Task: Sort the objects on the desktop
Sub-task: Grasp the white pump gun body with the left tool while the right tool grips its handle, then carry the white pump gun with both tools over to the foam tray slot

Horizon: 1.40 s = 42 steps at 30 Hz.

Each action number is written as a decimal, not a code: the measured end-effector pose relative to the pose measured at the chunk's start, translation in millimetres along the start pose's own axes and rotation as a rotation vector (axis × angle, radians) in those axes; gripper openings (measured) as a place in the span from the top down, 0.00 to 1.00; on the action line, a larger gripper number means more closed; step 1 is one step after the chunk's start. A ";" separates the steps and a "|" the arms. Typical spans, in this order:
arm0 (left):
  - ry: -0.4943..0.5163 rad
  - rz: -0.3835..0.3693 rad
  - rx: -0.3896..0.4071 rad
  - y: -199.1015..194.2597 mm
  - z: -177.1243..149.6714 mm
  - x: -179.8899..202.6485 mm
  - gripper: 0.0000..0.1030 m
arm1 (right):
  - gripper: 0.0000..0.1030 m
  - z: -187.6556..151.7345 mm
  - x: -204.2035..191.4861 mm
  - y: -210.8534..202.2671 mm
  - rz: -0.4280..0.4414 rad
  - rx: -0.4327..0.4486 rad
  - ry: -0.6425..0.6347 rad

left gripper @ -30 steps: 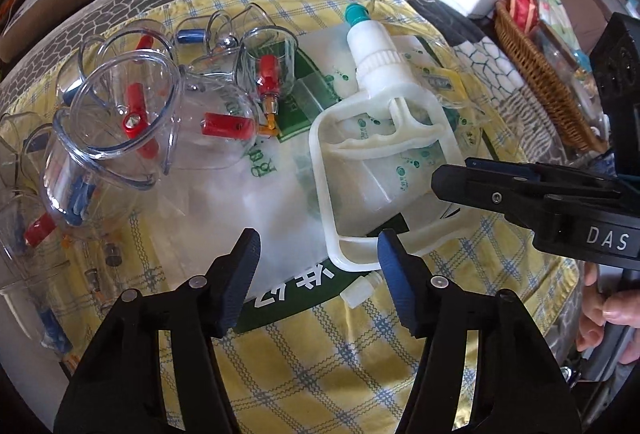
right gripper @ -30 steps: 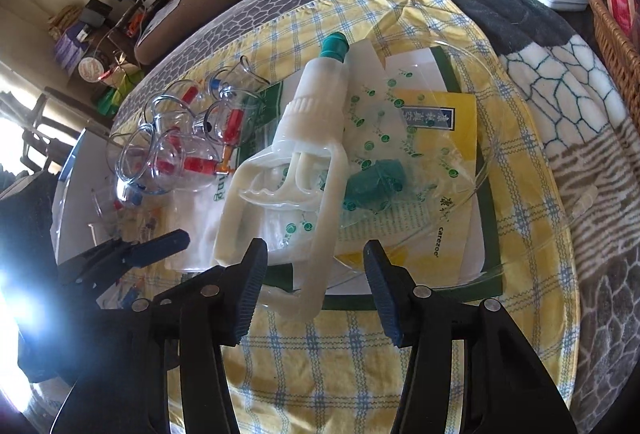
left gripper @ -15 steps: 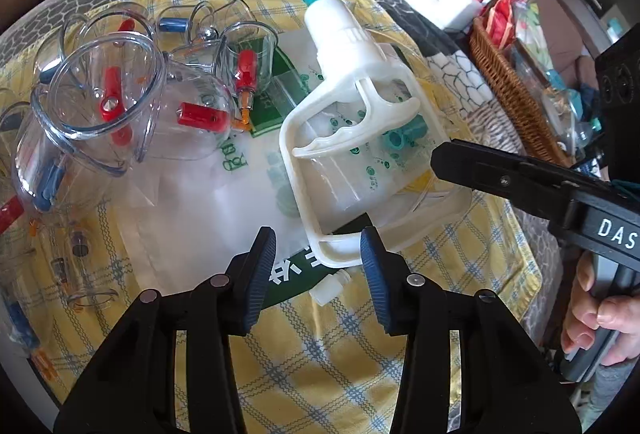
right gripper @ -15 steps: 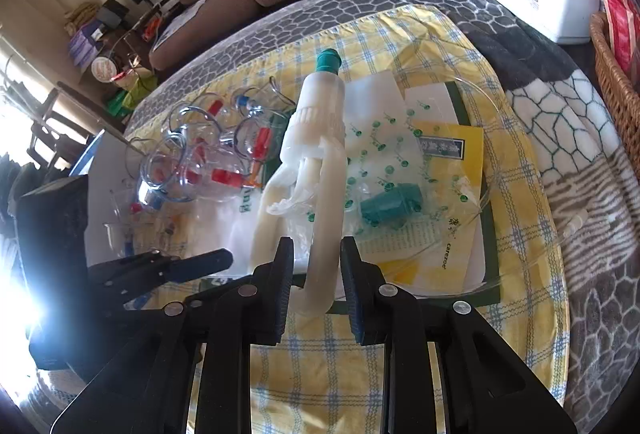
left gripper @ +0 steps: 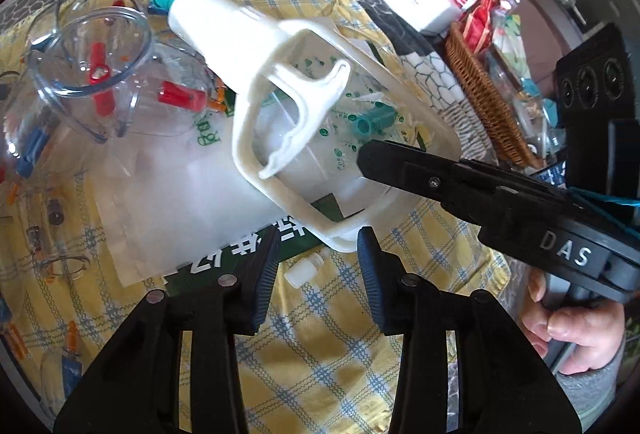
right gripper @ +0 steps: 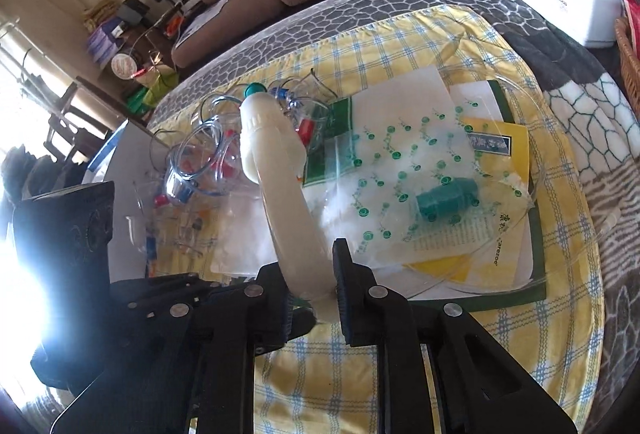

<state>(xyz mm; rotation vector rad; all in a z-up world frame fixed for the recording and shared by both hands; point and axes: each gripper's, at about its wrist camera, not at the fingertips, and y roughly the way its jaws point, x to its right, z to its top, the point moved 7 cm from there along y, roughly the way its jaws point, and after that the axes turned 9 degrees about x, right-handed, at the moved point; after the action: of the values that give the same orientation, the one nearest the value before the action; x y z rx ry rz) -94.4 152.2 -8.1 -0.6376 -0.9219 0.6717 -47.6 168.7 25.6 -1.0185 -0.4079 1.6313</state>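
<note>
The right gripper's (right gripper: 310, 288) fingers had just clenched on the white hand pump's (right gripper: 280, 190) handle, lifting it off the desk (right gripper: 500, 362) — next, probably, carrying it away — the left gripper (left gripper: 316, 266) released.

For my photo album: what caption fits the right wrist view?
Right gripper clamps the handle of a white hand pump above a yellow checked cloth.

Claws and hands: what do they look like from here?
Both claws, left and right, are matte black with silver screws. The left claw's fingers have ribbed bluish pads. White "DAS" lettering marks the right claw's body, with a teal cord behind it. The hand holding it wears a grey sleeve.
</note>
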 end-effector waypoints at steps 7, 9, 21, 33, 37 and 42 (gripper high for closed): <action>-0.165 -0.071 0.114 -34.0 40.0 -17.3 0.38 | 0.85 4.8 8.3 -14.3 -0.070 0.054 -0.125; -0.213 -0.077 0.130 -32.3 50.9 -18.6 0.29 | 0.85 3.4 8.0 -18.6 -0.075 0.063 -0.150; -0.553 -0.179 0.104 37.0 65.3 -25.5 0.30 | 0.85 -23.7 15.9 -40.2 -0.079 0.079 -0.289; -0.593 -0.250 0.180 0.8 76.3 -14.4 0.57 | 0.85 -19.8 -13.9 -74.3 -0.061 0.094 -0.381; -0.562 -0.296 0.264 -62.1 95.9 -8.9 0.56 | 0.85 2.6 -54.7 -101.7 -0.064 0.136 -0.454; -0.547 -0.304 0.414 -167.9 123.9 -43.5 0.56 | 0.84 38.9 -136.9 -114.0 -0.039 0.194 -0.565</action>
<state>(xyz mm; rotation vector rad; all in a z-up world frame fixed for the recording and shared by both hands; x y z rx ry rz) -180.2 39.1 150.9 0.0697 -1.3028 0.7457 -6.1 89.8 184.8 -0.3893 -0.6224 1.8704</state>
